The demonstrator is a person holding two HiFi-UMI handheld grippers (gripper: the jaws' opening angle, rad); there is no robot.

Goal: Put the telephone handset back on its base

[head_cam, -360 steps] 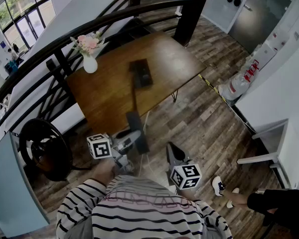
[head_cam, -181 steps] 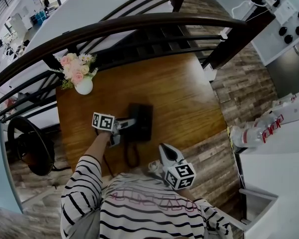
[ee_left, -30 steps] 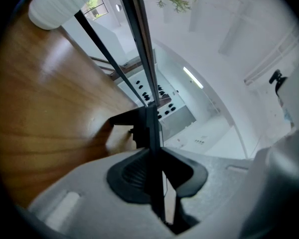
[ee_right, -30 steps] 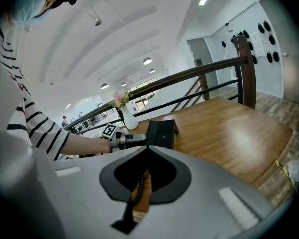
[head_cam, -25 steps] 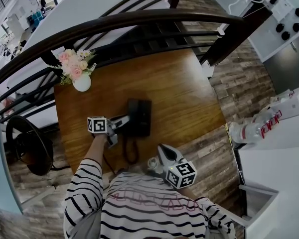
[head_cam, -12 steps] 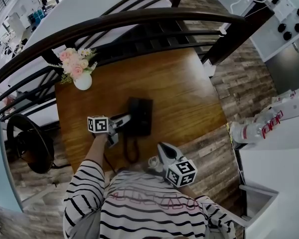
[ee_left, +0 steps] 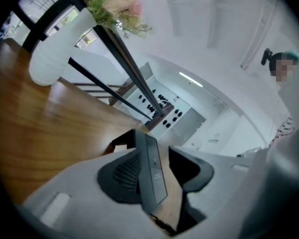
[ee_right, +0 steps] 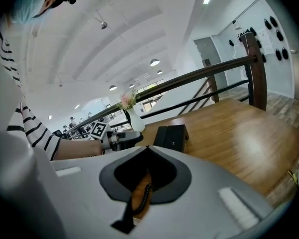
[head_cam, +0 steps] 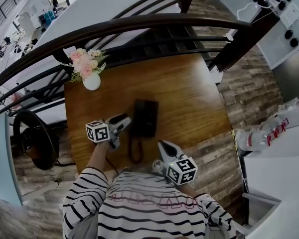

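The black telephone (head_cam: 144,117) sits mid-table on the wooden table (head_cam: 189,98), with its handset (ee_left: 150,176) lying along the base's left side. A coiled cord (head_cam: 134,151) runs from it toward the near edge. My left gripper (head_cam: 123,120) is just left of the phone. Its jaws are opening, and in the left gripper view (ee_left: 157,156) the handset's edge stands between the pads with wood showing on one side. My right gripper (head_cam: 163,147) hovers over the table's near edge, its tips together (ee_right: 145,149) and nothing held. The phone (ee_right: 172,136) lies ahead of it.
A white vase of pink flowers (head_cam: 91,78) stands at the table's far left corner. A dark curved railing (head_cam: 154,21) runs behind the table. A round black object (head_cam: 35,141) sits on the plank floor to the left, and white bottles (head_cam: 269,136) lie to the right.
The left gripper's jaws have spread apart from the handset, and the gripper has drawn slightly left of the phone. The right gripper has stayed by the near edge.
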